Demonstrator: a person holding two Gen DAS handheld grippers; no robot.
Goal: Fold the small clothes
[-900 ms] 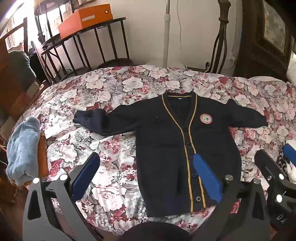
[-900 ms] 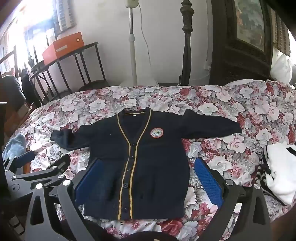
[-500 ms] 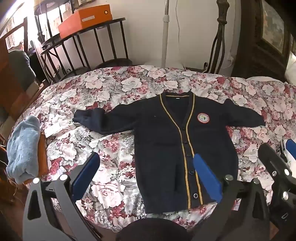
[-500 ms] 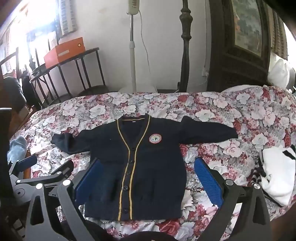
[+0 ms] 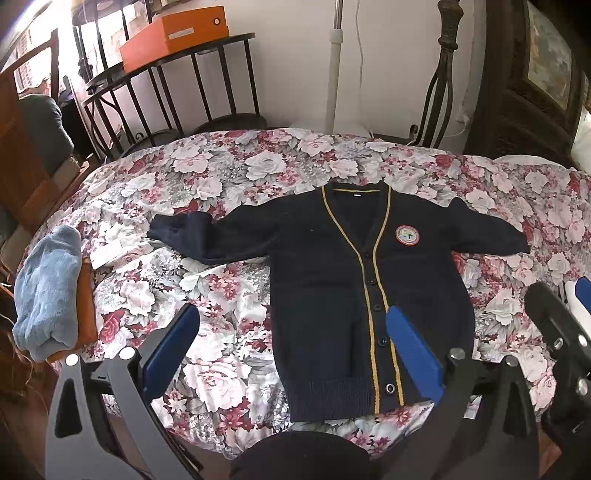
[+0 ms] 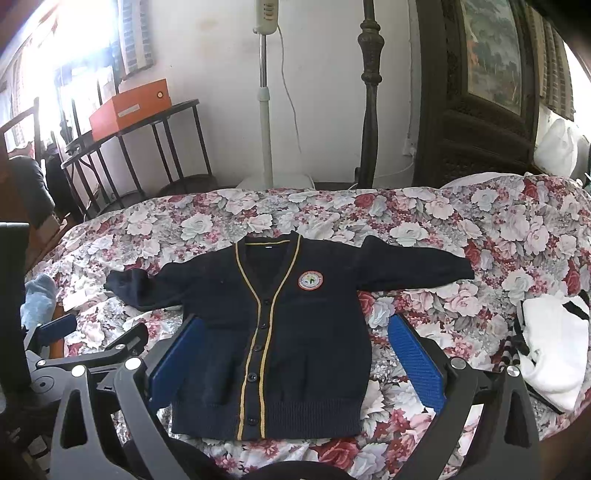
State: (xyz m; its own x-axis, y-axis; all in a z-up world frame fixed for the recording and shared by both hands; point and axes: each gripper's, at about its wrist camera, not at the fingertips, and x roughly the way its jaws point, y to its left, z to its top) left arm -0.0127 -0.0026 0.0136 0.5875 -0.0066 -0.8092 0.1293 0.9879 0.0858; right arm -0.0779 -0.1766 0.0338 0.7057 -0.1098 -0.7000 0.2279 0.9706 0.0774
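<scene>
A small navy cardigan (image 5: 332, 288) (image 6: 317, 332) with yellow trim and a round chest badge lies flat, buttoned, sleeves spread, on a floral bedspread (image 5: 221, 177) (image 6: 480, 229). My left gripper (image 5: 291, 332) hovers above its lower left part, open, nothing between its blue pads. My right gripper (image 6: 295, 339) hangs over the cardigan's lower half, also open and holding nothing. The right gripper's black frame (image 5: 554, 332) shows at the right edge of the left wrist view, and the left gripper (image 6: 85, 350) shows low on the left in the right wrist view.
A folded light blue garment (image 5: 48, 291) lies at the bed's left edge. White and striped clothes (image 6: 550, 347) sit on the right. Behind the bed stand a dark metal rack with an orange box (image 5: 173, 33), a fan pole (image 6: 264, 110) and a dark wooden cabinet (image 6: 480, 92).
Both grippers have pulled back and up from the cardigan, so it sits farther off and its hem now shows in full. Both stay open.
</scene>
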